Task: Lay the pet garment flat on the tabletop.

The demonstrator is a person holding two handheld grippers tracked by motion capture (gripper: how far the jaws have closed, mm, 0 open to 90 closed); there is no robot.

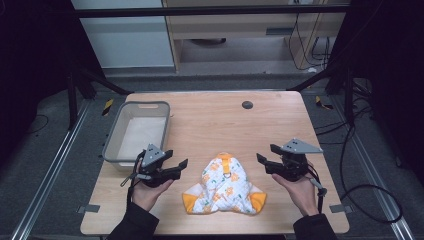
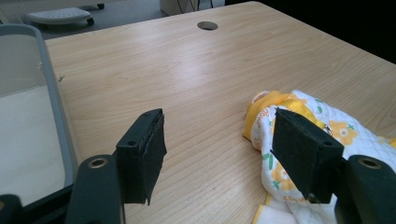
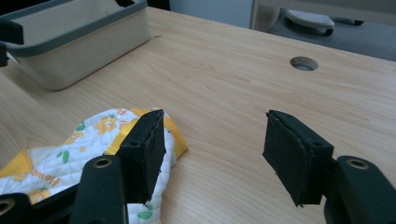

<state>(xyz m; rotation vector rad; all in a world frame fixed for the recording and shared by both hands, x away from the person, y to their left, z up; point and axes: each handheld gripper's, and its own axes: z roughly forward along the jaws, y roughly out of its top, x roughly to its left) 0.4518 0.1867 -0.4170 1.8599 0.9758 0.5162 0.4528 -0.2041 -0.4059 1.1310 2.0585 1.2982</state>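
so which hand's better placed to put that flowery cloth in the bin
Probably the left. The left tool is open beside the quilted cloth and close to the grey bin on its side. The right tool, also open, sits across the cloth from the bin.

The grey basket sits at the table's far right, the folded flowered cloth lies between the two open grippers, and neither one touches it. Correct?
Not quite: the grey basket sits at the table's left side, as the high view shows. The rest holds: the flowered cloth lies between the open left gripper and right gripper, untouched.
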